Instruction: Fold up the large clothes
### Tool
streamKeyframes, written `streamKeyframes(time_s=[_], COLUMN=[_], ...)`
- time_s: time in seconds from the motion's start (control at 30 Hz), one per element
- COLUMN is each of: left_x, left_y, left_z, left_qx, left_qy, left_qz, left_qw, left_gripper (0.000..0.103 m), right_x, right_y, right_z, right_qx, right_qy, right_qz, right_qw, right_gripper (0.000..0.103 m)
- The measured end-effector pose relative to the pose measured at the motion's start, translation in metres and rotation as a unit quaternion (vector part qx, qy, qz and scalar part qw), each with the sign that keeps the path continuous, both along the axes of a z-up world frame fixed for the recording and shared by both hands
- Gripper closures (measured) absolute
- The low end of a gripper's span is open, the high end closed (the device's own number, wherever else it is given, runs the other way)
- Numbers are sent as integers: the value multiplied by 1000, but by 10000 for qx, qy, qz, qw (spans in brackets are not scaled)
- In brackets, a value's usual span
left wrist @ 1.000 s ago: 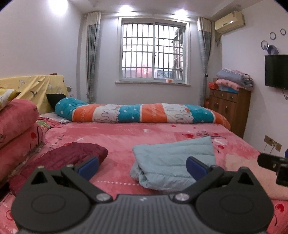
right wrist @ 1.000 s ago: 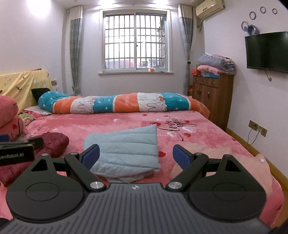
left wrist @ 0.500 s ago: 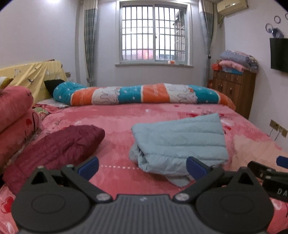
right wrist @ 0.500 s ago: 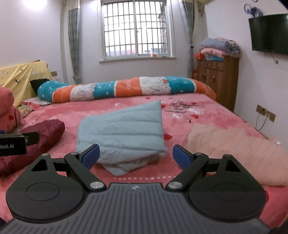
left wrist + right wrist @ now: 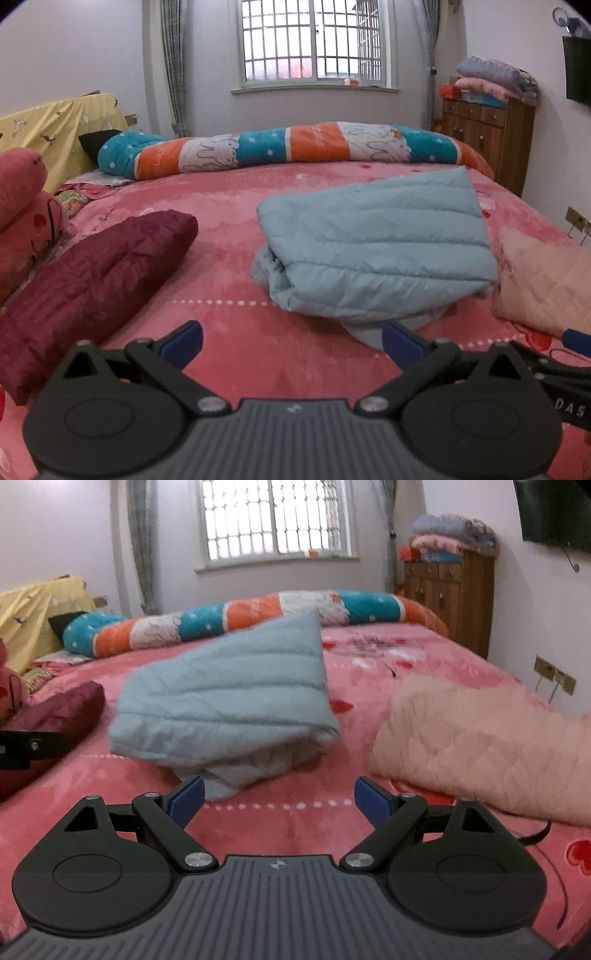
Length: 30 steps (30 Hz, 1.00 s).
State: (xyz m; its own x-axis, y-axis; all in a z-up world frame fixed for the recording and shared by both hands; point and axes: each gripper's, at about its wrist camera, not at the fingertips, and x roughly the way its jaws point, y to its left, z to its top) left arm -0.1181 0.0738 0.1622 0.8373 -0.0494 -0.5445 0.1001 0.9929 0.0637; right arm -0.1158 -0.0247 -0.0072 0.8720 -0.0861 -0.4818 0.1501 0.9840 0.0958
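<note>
A light blue quilted jacket (image 5: pixel 373 251) lies roughly folded in the middle of the pink bed (image 5: pixel 229 206); it also shows in the right wrist view (image 5: pixel 221 701). Loose cloth hangs out at its near edge. My left gripper (image 5: pixel 291 341) is open and empty, just short of that near edge. My right gripper (image 5: pixel 277 798) is open and empty, its left fingertip (image 5: pixel 186 799) close to the loose cloth. The right gripper's body shows at the lower right of the left wrist view (image 5: pixel 554 373).
A folded dark red jacket (image 5: pixel 88 284) lies left of the blue one. A pale pink quilted garment (image 5: pixel 480 746) lies to the right. A striped bolster (image 5: pixel 288 151) runs along the far side. Pink pillows (image 5: pixel 22 214) stack at left. A wooden dresser (image 5: pixel 487 136) stands right.
Both grippers have moved forward and down towards the blue jacket, which now looks larger and nearer. Both stay open. The clothes have not moved.
</note>
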Motion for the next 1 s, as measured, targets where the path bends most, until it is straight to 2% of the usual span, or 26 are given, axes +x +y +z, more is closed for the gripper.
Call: streamKeyframes(time_s=[0.17, 0.27, 0.4, 0.53, 0.6, 0.8, 0.9, 1.0], left_x=[16, 28, 55, 81, 85, 90, 82, 69], left_y=[-1, 7, 13, 10, 0, -62, -102, -132], left_z=[-13, -17, -22, -23, -25, -26, -28, -38], left_qx=[-156, -575, -1111, -1468, -1579, -1417, -781, -12], left_qy=[-101, -247, -244, -154, -177, -174, -371, -706], left_qz=[-109, -247, -243, -77, -158, -1018, -1587, -1992], left_qw=[9998, 9977, 9932, 9890, 9872, 9845, 9835, 9774], left_gripper=[1, 1, 1, 1, 1, 1, 1, 1], right_x=[12, 21, 24, 25, 25, 25, 22, 18], right_y=[-13, -24, -36, -45, -49, -67, -75, -92], right_z=[-16, -21, -21, -21, -22, -23, -25, -23], right_qx=[76, 263, 524, 662, 687, 819, 991, 1132], right_qy=[104, 231, 179, 210, 259, 411, 254, 189], right_qz=[14, -45, -28, -159, -292, -788, -1082, -1458], right_qw=[9999, 9994, 9985, 9975, 9969, 9927, 9889, 9826], right_gripper=[0, 0, 0, 0, 0, 0, 0, 0])
